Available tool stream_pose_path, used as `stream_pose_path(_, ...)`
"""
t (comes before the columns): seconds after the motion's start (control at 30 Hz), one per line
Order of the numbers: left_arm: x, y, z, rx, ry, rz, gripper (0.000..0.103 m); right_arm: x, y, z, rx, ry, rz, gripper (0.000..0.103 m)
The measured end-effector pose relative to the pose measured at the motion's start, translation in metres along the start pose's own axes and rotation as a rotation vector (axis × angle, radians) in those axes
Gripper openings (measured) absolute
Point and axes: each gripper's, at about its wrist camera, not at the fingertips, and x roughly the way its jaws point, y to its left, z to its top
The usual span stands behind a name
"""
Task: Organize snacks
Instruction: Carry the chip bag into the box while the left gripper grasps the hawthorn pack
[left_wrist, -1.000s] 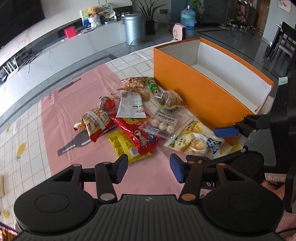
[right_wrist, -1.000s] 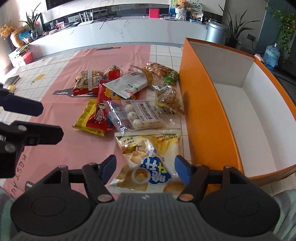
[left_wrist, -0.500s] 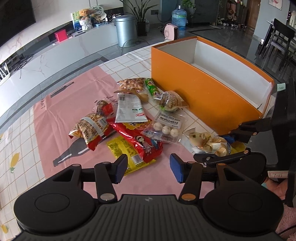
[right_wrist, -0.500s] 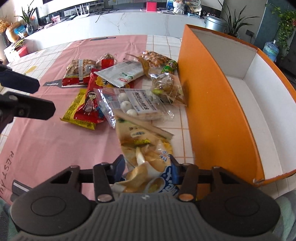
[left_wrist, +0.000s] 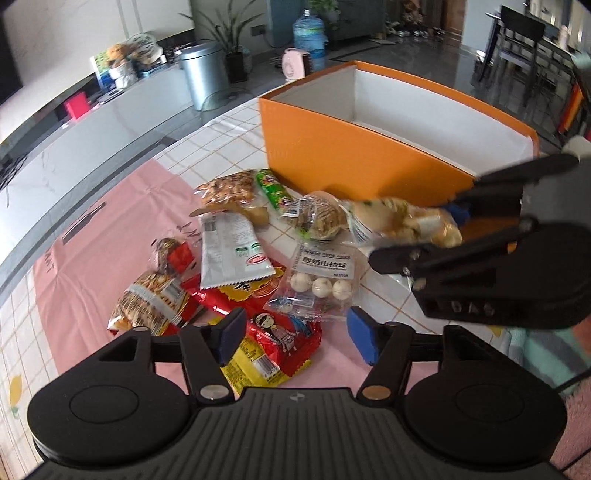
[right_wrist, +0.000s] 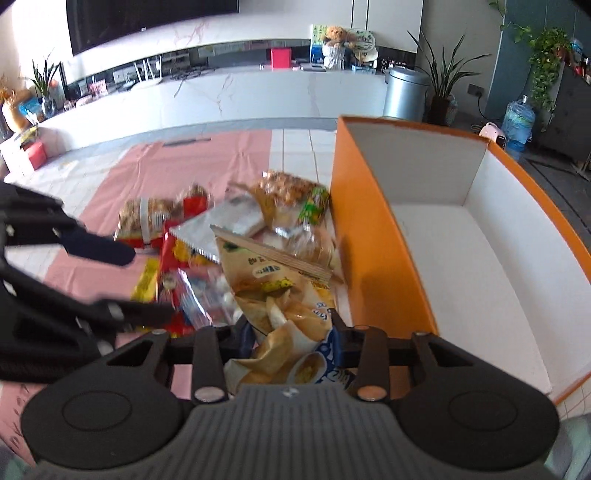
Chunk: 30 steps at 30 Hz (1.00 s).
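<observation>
Left gripper (left_wrist: 295, 338): seen nearest in the left wrist view, blue pads apart and opening, nothing gripped between them; a red packet with a cartoon figure (left_wrist: 282, 332) and a yellow packet (left_wrist: 255, 365) are seen on the table below the gap.

Right gripper (right_wrist: 291, 334): jaws closing, clamped on the lower part of a yellow chip bag (right_wrist: 284, 295), which is crumpled between the pads and is seen lifted off the table in the left wrist view.

Clear bag of white balls (left_wrist: 321, 280): laid on the tablecloth just beyond the left gripper, its edge touching the red packet.

Silver-white sachet (left_wrist: 231, 254): laid across the red packets, printed side up.

Brown-and-red snack bag (left_wrist: 153, 301): placed to the left of the pile, on the pink cloth (left_wrist: 96, 251).

Small red-and-brown packet (left_wrist: 173, 253): set just behind the brown-and-red snack bag.

Clear bag with a brown cake (left_wrist: 319, 218): placed near the box wall, beside a green packet (left_wrist: 275, 192).

Bag of nuts (left_wrist: 231, 192): located at the far edge of the pile, touching the green packet.

Orange box (left_wrist: 354, 162): stood open on the tiled tablecloth beyond the pile, white interior shown bare in the right wrist view.

Metal bin (left_wrist: 203, 74): stood on the floor past the table.
</observation>
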Motion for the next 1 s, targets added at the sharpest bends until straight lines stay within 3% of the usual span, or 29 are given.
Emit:
stream_pose_path(0.13,0.005,-0.005,0.009,0.052,0.004,-0.029,0.087,-0.018,-0.015,0.018,0.015,-0.013,0.057,0.037)
stream_pose_path(0.43,0.034,-0.016,0.038,0.061,0.051,-0.050,0.088,-0.063,-0.072,0.060,0.162,-0.078,0.157,0.037)
stream_pose_path(0.6,0.058,-0.018,0.045,0.091,0.121,-0.061,0.088,-0.081,-0.092,0.068,0.168,-0.141,0.101,0.037)
stream_pose_path(0.73,0.073,-0.020,0.050,0.128,0.167,-0.052,0.088,-0.081,-0.110,0.065,0.154,-0.133,0.016,0.037)
stream_pose_path(0.87,0.085,-0.025,0.054,0.184,0.211,-0.034,0.088,-0.069,-0.129,0.058,0.112,-0.072,-0.035,0.037)
stream_pose_path(1.0,0.099,-0.023,0.055,0.169,0.257,-0.031,0.088,-0.042,-0.156,0.052,0.070,0.051,-0.050,0.037)
